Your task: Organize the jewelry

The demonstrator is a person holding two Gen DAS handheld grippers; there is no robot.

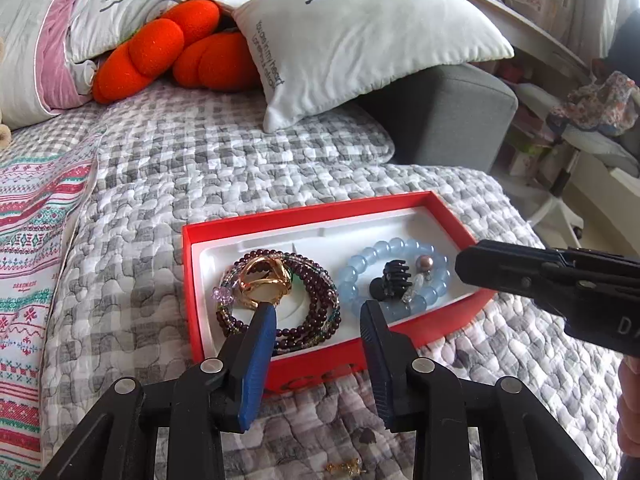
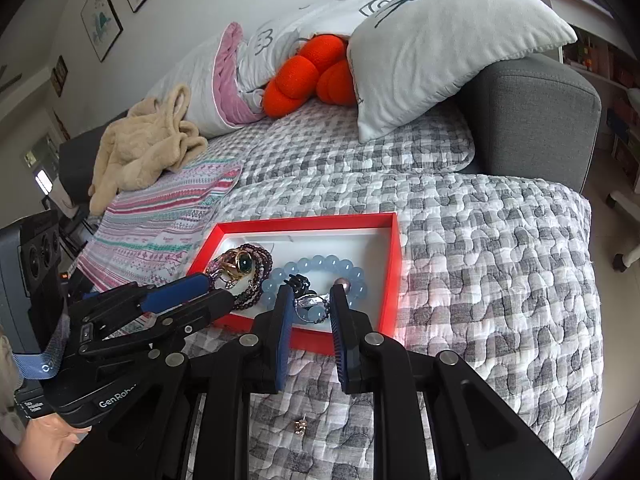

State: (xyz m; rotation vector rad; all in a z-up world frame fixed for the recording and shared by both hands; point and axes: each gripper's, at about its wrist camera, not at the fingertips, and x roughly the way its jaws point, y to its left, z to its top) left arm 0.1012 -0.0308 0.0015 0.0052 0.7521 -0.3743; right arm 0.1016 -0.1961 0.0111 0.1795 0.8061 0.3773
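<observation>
A red box (image 1: 444,210) (image 2: 394,276) with a white liner lies on the quilt. In it are a dark purple bead bracelet (image 1: 316,280) (image 2: 262,258), a gold ring with a green stone (image 1: 266,280) (image 2: 240,264), a light blue bead bracelet (image 1: 394,246) (image 2: 320,262), a small black claw clip (image 1: 394,276) (image 2: 298,282) and a pearl piece (image 1: 423,262) (image 2: 345,285). My left gripper (image 1: 318,312) (image 2: 200,284) is open above the box's near edge. My right gripper (image 2: 310,294) (image 1: 468,262) is open and empty over the blue bracelet.
A small gold earring (image 1: 346,469) (image 2: 300,427) lies on the quilt in front of the box. Pillows (image 1: 360,36), an orange plush (image 1: 176,52), a striped blanket (image 2: 160,220) and a beige garment (image 2: 144,148) lie behind. A grey sofa arm (image 2: 536,120) bounds the right.
</observation>
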